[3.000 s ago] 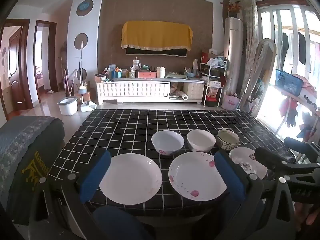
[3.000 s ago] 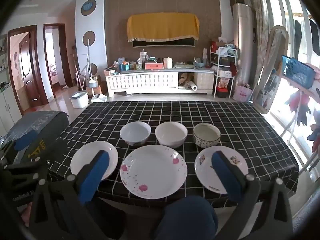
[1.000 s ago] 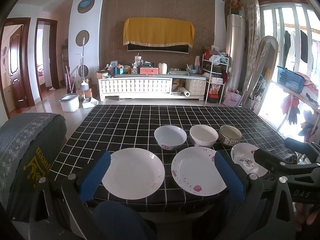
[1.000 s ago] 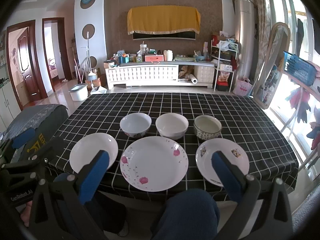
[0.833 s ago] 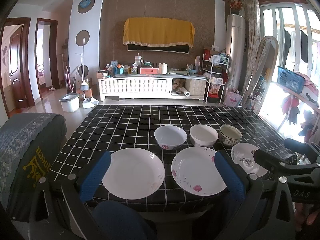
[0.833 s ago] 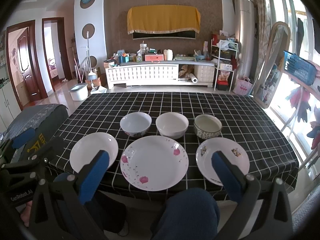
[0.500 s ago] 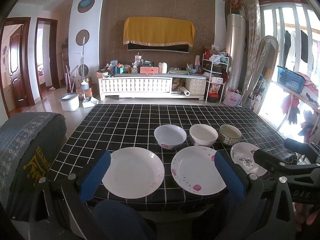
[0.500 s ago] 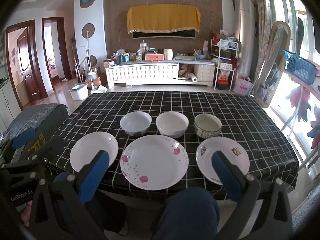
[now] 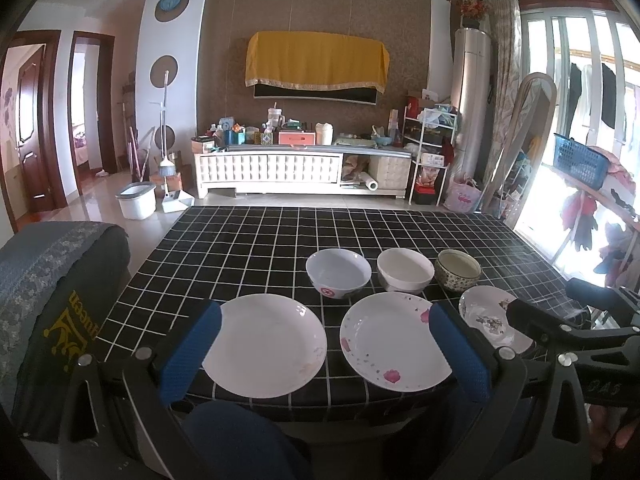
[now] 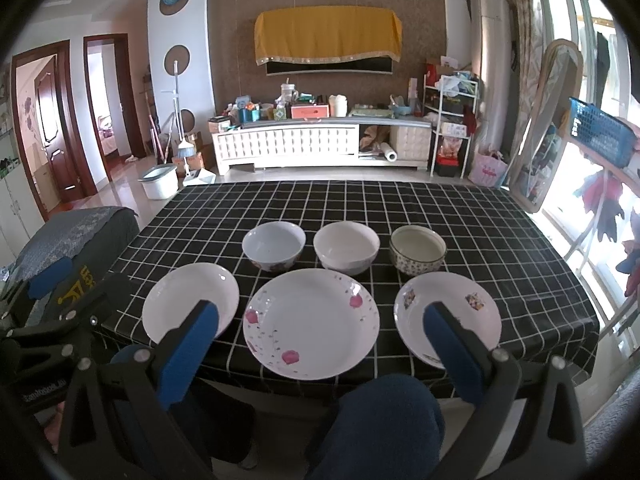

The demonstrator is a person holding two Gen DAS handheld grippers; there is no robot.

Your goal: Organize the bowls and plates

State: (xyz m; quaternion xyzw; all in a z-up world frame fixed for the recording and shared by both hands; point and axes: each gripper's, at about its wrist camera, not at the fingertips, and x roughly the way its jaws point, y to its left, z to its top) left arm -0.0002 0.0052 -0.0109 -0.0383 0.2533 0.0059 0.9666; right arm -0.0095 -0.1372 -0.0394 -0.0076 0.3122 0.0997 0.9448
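Both tools hang spread wide and empty at the lower frame: the left tool [image 9: 324, 348], the right tool [image 10: 320, 344]. Beyond them on the checked table [image 10: 500, 224], three plates sit in a near row: plain plate [image 10: 188, 300], flowered plate [image 10: 311, 322], small plate [image 10: 444, 308]. Three bowls [image 10: 346, 246] line up behind, mid-frame.

The plates [image 10: 311, 322] and bowls [image 10: 346, 247] look like glossy glazed ceramic. The checked tablecloth [image 10: 500, 240] has a smooth, faintly shiny finish. At twelve o'clock, yellow cloth [image 10: 328, 36] drapes matt.
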